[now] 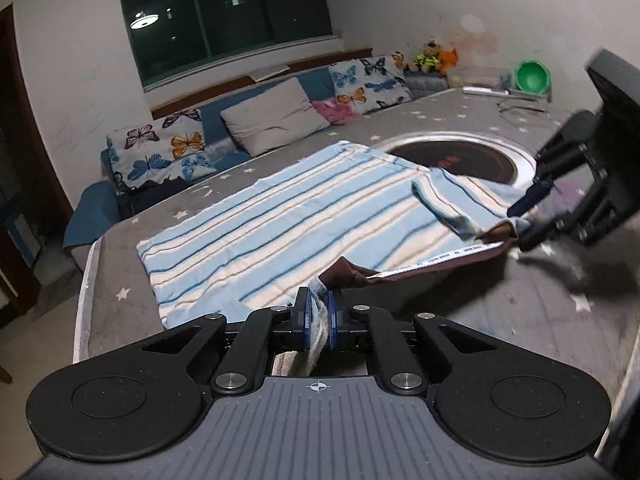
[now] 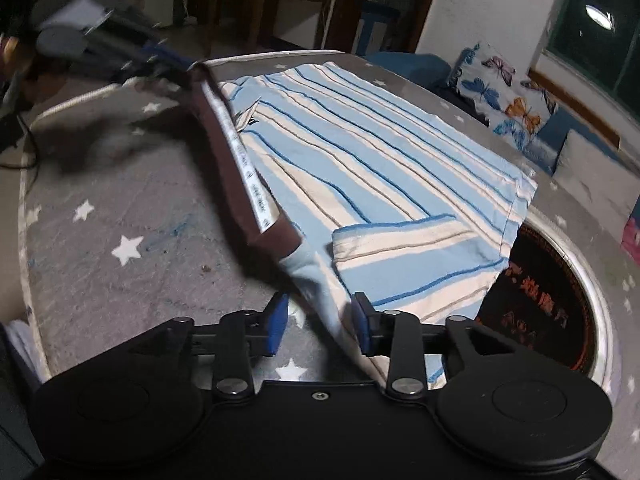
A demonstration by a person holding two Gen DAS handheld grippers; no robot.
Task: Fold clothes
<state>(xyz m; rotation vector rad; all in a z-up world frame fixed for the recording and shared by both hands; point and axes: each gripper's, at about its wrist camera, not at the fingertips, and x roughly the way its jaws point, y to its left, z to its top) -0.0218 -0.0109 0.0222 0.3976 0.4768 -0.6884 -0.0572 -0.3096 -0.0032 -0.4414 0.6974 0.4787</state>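
A light-blue and white striped shirt (image 1: 280,216) with a brown collar (image 1: 440,264) lies spread on the grey star-patterned table. It also shows in the right wrist view (image 2: 360,152), its collar (image 2: 236,176) lifted off the table. My left gripper (image 1: 319,316) is shut on the shirt's shoulder by the collar. My right gripper (image 2: 320,326) is open, with the other shoulder's cloth lying loose between its fingers. In the left wrist view the right gripper (image 1: 532,216) sits at the far collar end. The left gripper appears blurred in the right wrist view (image 2: 160,64).
A round black hotplate with a metal rim (image 1: 520,160) is set in the table beside the shirt, seen too in the right wrist view (image 2: 600,320). A sofa with butterfly cushions (image 1: 168,148) stands behind. A green bowl (image 1: 532,76) and small items sit at the far table edge.
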